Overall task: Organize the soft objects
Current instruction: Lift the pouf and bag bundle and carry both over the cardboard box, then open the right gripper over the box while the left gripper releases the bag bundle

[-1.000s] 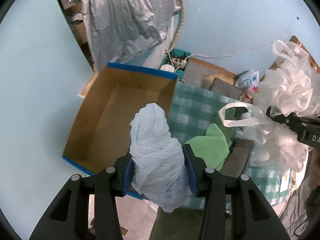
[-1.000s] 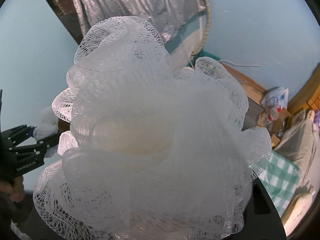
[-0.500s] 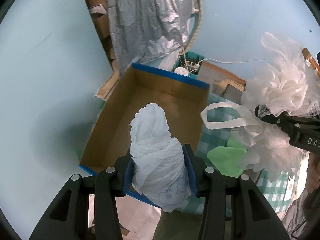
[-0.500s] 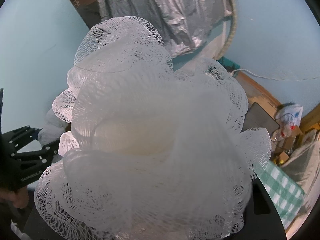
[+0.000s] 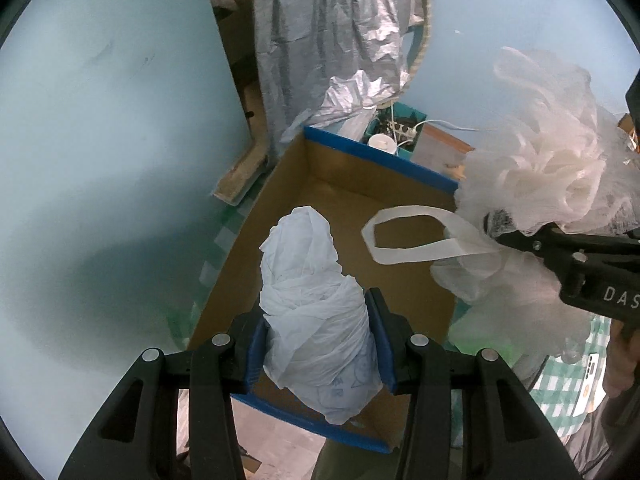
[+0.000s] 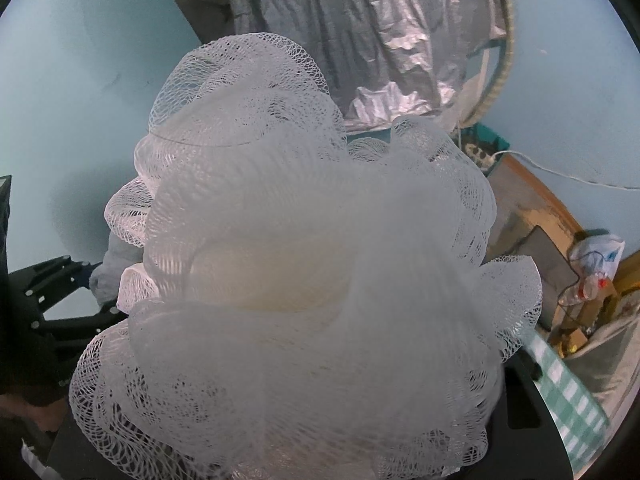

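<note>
- since both soft things look bound for the open brown cardboard box with blue rim (image 5: 372, 156), the left tool (image 5: 320, 344) pinches a knotted white plastic bag (image 5: 316, 316) above it.
- right tool (image 5: 532, 240) clamps a white mesh bath pouf (image 6: 312, 248) beside the box; its strap loop (image 5: 404, 236) dangles.
- pouf hides the right tool's fingers and most of the right wrist view.
</note>
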